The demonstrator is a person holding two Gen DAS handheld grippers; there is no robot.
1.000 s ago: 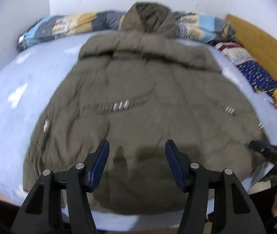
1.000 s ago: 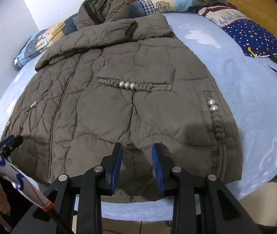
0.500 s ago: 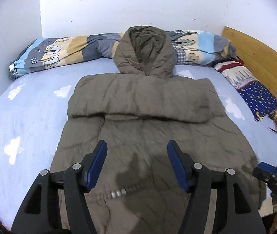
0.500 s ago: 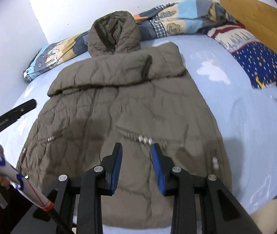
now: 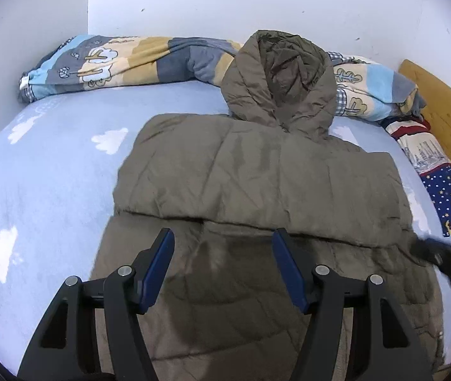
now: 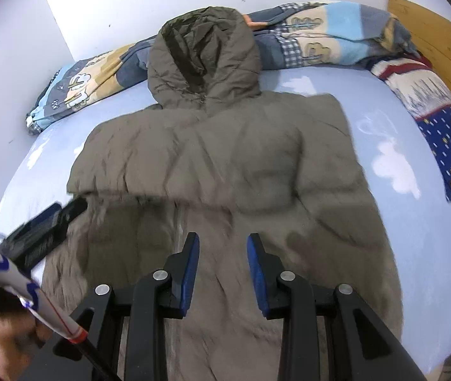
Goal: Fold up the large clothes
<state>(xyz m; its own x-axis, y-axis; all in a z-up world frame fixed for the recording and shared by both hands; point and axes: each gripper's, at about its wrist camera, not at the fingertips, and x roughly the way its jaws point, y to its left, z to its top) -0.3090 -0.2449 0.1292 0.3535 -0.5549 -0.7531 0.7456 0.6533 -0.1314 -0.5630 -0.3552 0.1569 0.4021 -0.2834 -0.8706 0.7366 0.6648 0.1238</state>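
The coat [image 5: 257, 190] is a big puffy brown one with a hood [image 5: 279, 79]. It lies flat on the blue bed sheet [image 5: 50, 174] with white clouds on it. It takes up most of the middle of the bed. Its two sleeves look folded across the chest, making a thick band from side to side. The hood points to the far wall and leans on a rolled-up blanket [image 5: 123, 63] with pictures on it. A starry blue pillow [image 6: 447, 133] sits off to one side, near the wooden bed end [image 6: 441, 35].

The coat looks soft and squashy, like a pillow. I think it is light for how big it is, but floppy, so it will sag and slide if you lift it by one spot. The smooth cloth may slip too. A good place to grab is the thick bottom edge or the side edges, one grabber on each side, so the coat folds over evenly.

The left gripper [image 5: 223, 270] hangs above the lower part of the coat, just below the sleeve band. Its blue fingers [image 5: 158, 270] are spread wide apart and hold nothing. The right gripper [image 6: 223, 270] is also over the lower middle of the coat, near the zip line. Its fingers are apart too, but not as wide, and nothing is between them. Neither one looks like it is touching the coat.
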